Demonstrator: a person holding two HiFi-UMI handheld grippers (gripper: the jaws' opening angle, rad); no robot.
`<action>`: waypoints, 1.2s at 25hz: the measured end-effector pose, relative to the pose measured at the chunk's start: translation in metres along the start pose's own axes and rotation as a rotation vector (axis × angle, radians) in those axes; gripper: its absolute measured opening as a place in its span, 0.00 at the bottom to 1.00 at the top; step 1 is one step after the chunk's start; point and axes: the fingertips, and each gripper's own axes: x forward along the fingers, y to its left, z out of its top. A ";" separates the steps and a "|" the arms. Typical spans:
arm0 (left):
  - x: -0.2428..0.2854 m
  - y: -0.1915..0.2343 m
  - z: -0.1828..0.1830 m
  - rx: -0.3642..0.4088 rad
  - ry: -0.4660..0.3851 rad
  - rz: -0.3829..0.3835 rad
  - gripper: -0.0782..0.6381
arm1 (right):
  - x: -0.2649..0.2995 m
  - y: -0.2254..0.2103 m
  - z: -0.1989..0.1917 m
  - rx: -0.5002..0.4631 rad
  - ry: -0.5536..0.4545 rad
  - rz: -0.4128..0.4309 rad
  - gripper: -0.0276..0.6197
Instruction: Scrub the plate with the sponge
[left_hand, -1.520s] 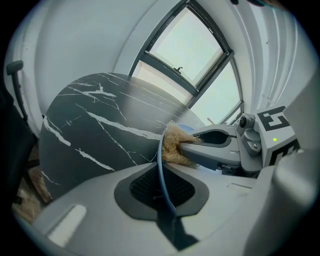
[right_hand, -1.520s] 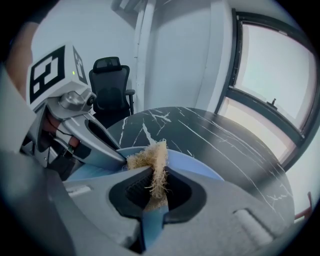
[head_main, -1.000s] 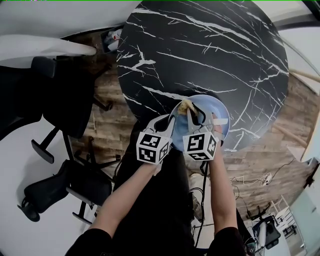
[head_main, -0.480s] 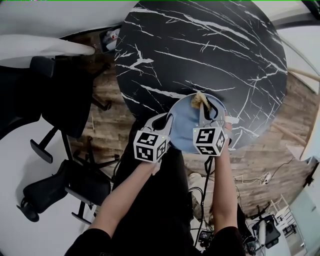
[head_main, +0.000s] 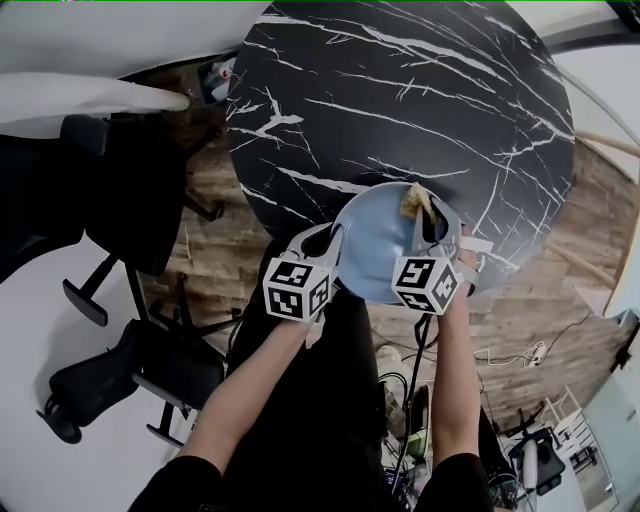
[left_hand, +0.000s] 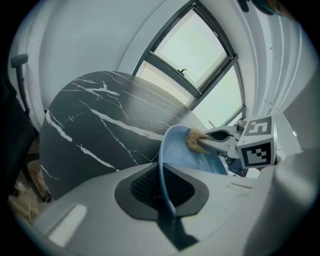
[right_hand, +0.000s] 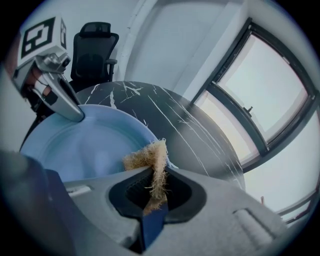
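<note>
Your left gripper (head_main: 335, 245) clamps blue plate (head_main: 378, 250) by near rim, tilted at edge of black marble table (head_main: 400, 90). Your right gripper (head_main: 422, 218) pinches tan sponge (head_main: 414, 202) against plate's far rim. Scrubbing looks underway; much of face likely left.

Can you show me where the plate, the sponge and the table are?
plate (head_main: 372, 240): head view, its bare blue middle.
sponge (right_hand: 152, 157): right gripper view, the fuzzy tan tuft sticking up.
table (head_main: 400, 90): head view, the bare black marbled top.
</note>
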 end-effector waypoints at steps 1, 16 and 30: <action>0.000 0.000 0.000 -0.003 0.000 0.000 0.13 | -0.001 -0.001 -0.003 -0.016 0.008 -0.006 0.11; -0.001 0.003 0.001 -0.071 -0.007 0.009 0.13 | -0.028 0.004 -0.047 -0.177 0.082 -0.049 0.10; 0.001 0.004 0.001 -0.127 -0.011 0.028 0.14 | -0.063 0.033 -0.079 -0.282 0.153 0.038 0.10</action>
